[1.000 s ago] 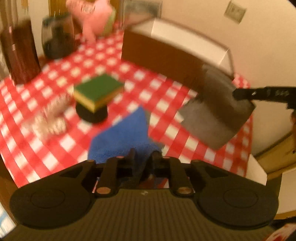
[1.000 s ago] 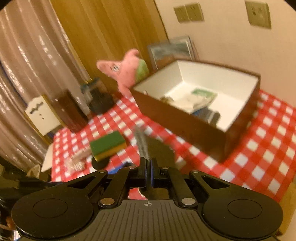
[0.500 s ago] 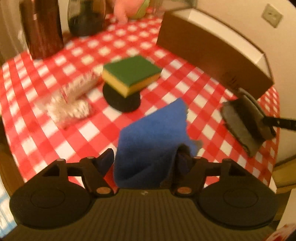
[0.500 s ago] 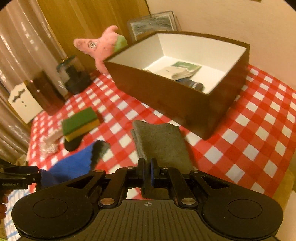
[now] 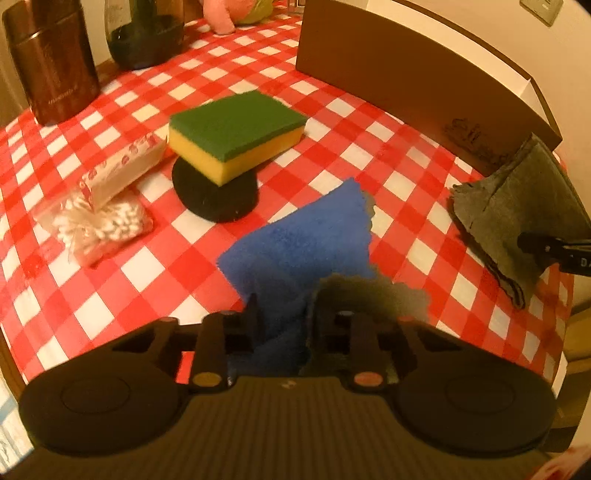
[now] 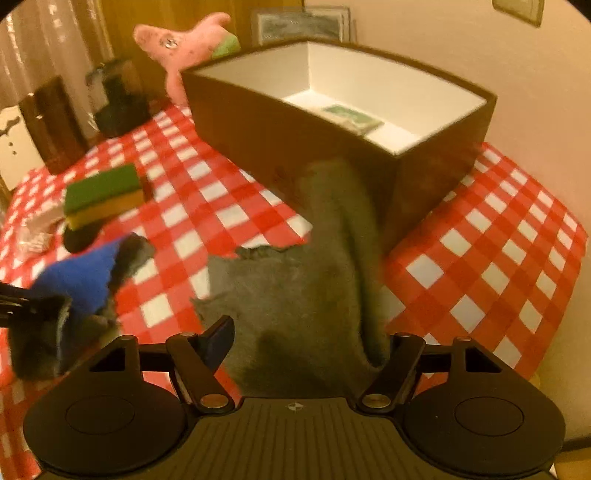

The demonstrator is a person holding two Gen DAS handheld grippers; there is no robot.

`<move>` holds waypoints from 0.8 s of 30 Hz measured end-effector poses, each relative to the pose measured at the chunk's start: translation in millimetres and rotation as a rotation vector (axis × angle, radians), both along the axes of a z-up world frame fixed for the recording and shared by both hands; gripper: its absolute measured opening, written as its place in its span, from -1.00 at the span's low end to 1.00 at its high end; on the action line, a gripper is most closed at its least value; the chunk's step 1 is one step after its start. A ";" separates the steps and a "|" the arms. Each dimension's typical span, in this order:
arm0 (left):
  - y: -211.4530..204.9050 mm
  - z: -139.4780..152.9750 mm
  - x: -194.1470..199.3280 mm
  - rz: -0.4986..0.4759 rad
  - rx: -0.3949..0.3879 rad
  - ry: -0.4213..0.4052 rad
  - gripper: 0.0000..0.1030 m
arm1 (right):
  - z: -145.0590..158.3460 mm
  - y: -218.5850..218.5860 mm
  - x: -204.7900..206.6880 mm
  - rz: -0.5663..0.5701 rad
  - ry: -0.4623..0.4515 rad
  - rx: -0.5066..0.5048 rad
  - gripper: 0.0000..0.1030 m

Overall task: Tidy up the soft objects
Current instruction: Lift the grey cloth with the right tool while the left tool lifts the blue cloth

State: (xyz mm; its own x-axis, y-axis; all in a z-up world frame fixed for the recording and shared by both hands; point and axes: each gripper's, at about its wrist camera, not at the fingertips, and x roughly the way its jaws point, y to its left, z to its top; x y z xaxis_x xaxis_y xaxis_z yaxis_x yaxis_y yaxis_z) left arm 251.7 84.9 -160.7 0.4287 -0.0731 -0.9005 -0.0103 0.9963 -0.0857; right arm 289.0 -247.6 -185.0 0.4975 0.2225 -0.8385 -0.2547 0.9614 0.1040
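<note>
- The left gripper point(image 5: 282, 325) is nearest in its own view, its jaws closing with a bunched fold of the blue cloth point(image 5: 306, 236) between them; the fingers point(image 5: 253, 314) sit right against the fabric on both sides.
- That blue cloth spreads away from the jaws over the red-and-white checked tablecloth point(image 5: 147, 266), one dark grey corner turned up at its right edge.
- The right gripper point(image 6: 306, 343) has its jaws opening, standing wide apart; the grey cloth point(image 6: 295, 295) lies between them, and neither finger presses on it.
- The grey cloth runs from the right gripper's jaws up to the dark front wall of the brown box point(image 6: 280, 133), its far end leaning against that wall. From the left wrist it shows at the right edge of the table point(image 5: 524, 206), with the tip of the right gripper over it.
- In the middle distance, a green-and-yellow sponge point(image 5: 236, 133) rests tilted on a black round disc point(image 5: 214, 192).
- Just left of the sponge lies a clear bag of cotton swabs point(image 5: 99, 221) with a printed paper header.
- The brown box is open-topped, white inside, holding a green-printed packet point(image 6: 351, 118).
- Farthest back stand a brown canister point(image 5: 51, 62), a dark glass jar point(image 5: 144, 33) and a pink plush toy point(image 6: 184, 40).
</note>
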 end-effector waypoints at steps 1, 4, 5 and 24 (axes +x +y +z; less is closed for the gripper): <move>-0.4 0.6 0.0 0.000 0.002 0.000 -0.60 | -1.4 -0.4 0.7 0.007 -0.005 -0.005 0.38; -0.5 5.0 -1.6 0.001 0.000 -0.007 -0.64 | -0.4 -2.9 3.3 0.003 -0.005 -0.026 -0.51; -1.0 7.6 -2.7 -0.002 -0.002 -0.013 -0.65 | 1.5 -5.2 3.6 -0.004 -0.006 -0.027 -0.69; -24.7 106.0 1.1 -0.072 0.002 -0.197 -0.68 | 102.9 0.1 -1.5 0.085 -0.166 0.193 -0.91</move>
State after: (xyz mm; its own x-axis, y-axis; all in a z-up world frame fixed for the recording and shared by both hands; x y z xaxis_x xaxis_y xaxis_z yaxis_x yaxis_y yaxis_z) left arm 252.8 60.2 -54.7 0.5906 -0.1082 -0.7997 0.0779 0.9940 -0.0769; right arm 287.5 -247.5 -82.2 0.5974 0.4175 -0.6847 -0.3629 0.9021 0.2335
